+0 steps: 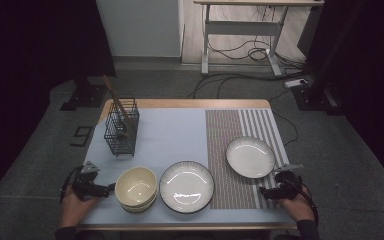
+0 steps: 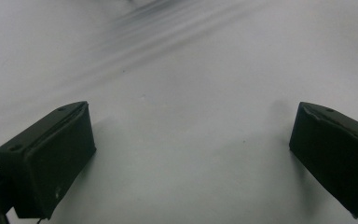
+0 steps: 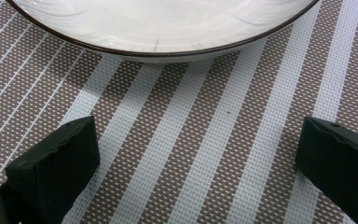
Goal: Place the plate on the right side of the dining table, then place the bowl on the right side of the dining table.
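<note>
My left gripper (image 1: 109,188) rests on the pale cloth at the front left, just left of stacked cream bowls (image 1: 136,188). Its own view has the left gripper (image 2: 193,163) open over bare white cloth, nothing between the jaws. A large dark-rimmed white plate (image 1: 186,186) sits at the front centre. My right gripper (image 1: 263,192) lies on the striped brown placemat (image 1: 230,145) at the front right, below a smaller white plate (image 1: 250,156). From its camera the right gripper (image 3: 198,163) is open, with that plate (image 3: 163,23) just ahead.
A black wire basket (image 1: 121,127) holding wooden chopsticks stands at the back left of the table. Beyond the table are a grey floor with cables and a desk frame (image 1: 240,30). A person's hands hold both grippers at the front edge.
</note>
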Tool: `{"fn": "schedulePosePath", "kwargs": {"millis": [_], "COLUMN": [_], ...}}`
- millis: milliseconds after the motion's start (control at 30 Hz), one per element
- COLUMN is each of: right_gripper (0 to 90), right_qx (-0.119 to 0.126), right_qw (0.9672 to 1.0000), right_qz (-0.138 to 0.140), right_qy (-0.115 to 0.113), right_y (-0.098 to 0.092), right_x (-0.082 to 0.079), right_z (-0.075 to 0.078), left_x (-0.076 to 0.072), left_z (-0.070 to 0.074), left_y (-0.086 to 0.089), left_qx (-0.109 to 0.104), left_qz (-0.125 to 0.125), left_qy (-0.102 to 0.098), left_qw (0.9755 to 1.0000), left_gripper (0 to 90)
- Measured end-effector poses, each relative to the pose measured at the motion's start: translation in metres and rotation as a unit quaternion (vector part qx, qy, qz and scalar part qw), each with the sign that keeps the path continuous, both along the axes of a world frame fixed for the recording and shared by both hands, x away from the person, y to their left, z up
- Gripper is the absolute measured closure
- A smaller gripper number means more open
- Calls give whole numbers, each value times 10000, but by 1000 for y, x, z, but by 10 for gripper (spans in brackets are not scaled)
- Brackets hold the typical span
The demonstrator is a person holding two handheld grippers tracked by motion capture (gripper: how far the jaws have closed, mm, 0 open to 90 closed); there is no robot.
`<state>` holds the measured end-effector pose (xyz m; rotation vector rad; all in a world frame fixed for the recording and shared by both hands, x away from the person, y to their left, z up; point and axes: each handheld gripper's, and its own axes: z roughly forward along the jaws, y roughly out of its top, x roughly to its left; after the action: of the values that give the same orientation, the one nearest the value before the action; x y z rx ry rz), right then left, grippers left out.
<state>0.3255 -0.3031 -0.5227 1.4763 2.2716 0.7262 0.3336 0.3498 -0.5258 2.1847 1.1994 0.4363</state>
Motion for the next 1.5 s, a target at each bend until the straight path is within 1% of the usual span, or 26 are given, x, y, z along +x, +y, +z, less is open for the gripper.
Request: {"fn": "schedulePosePath", "kwargs": {"millis": [467,733,833,1133,1200,1333,1400,1433,1500], "right_gripper": [0,0,0,0,0,0,0,0,0], "right_qx": [-25,-30,-49,-33,-3,94,150,137,138], "right_qw": [10000,10000,9999,10000,10000,9999,9998,9998,9998], "right_qz": [-1,-12,27,90,98,13,39,36,49], "right_qy": [60,52,91,-9,-5,-38,-90,-137,-163], "right_y": [0,1,0,1,1,-1,-2,-2,-1], "right_x": [1,1,0,-4,-6,-11,-13,-14,-15], "right_z": [1,2,3,11,13,18,21,22,26], "left_x": [0,0,0,0,0,0,0,0,0], "left_z": [0,0,0,0,0,0,0,0,0], "left_y": [0,0,0,0,0,0,0,0,0], "left_qx": [-4,-5,-5,-8,-9,-8,-7,-6,-4], "left_qz": [-1,-1,-1,0,-1,0,0,0,-1], "left_qy": [2,3,4,0,1,0,0,0,1], "left_qw": [10000,10000,10000,10000,10000,10000,10000,10000,10000], "left_gripper": [0,0,0,0,0,0,0,0,0]}}
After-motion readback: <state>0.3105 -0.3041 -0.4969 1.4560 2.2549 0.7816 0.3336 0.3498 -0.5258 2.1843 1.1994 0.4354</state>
